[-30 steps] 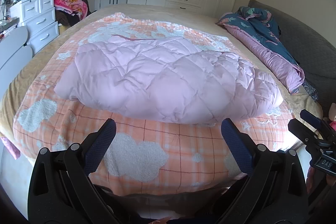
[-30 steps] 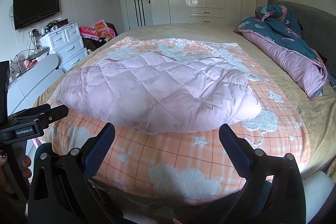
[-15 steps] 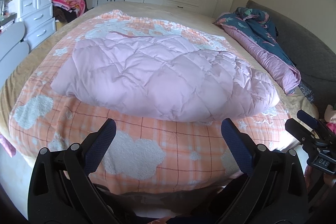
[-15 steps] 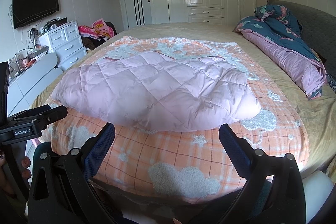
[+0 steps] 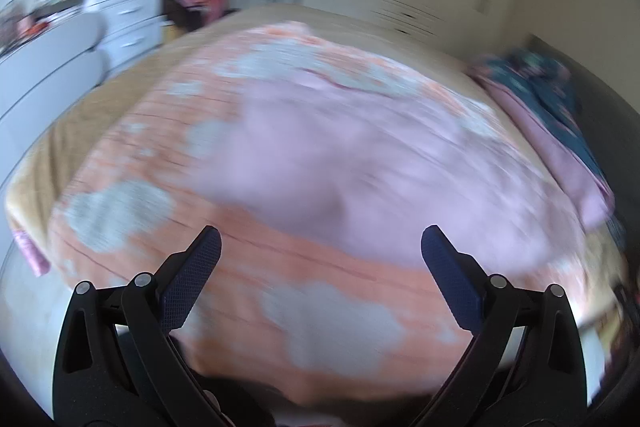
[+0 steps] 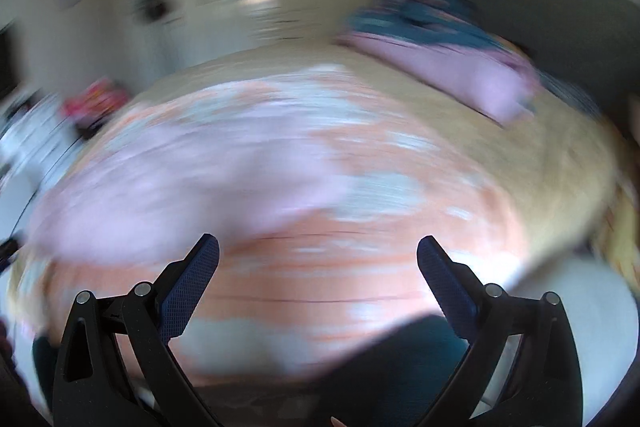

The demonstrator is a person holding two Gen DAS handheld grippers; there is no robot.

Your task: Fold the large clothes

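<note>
Both frames are blurring pretty badly, but the pink quilted garment is lying spread on the orange cloud blanket mid-bed, probably so it's flat for folding. The left gripper and right gripper are both hovering wide apart at the near edge, gripping nothing.

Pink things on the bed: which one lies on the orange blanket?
The pale pink quilted garment mid-bed lies on the orange blanket. The other pink piece, with teal bedding, sits off it by the headboard side.
</note>
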